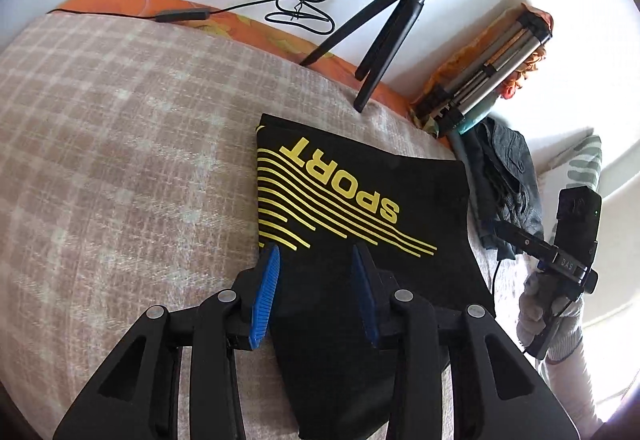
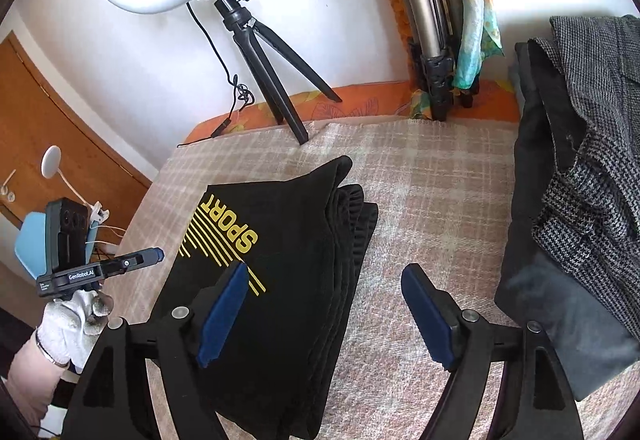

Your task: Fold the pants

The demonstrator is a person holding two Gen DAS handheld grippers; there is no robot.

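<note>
Black pants (image 1: 360, 207) with a yellow "SPORT" print lie folded in a thick stack on the checked blanket (image 1: 120, 159); they also show in the right wrist view (image 2: 288, 260). My left gripper (image 1: 316, 256) is open, hovering over the near end of the stack, holding nothing. My right gripper (image 2: 324, 280) is open wide and empty, above the stack's right edge and the blanket (image 2: 420, 199). The right gripper's body (image 1: 568, 240) shows at the right of the left wrist view. The left gripper's body (image 2: 72, 264) shows at the left of the right wrist view.
A ring light on a small black tripod (image 1: 384, 23) (image 2: 256, 47) stands at the bed's far edge with its cable (image 1: 296, 7). A folded metal tripod (image 1: 488, 71) leans by the wall. Grey and dark clothes (image 2: 580, 179) are piled at the right.
</note>
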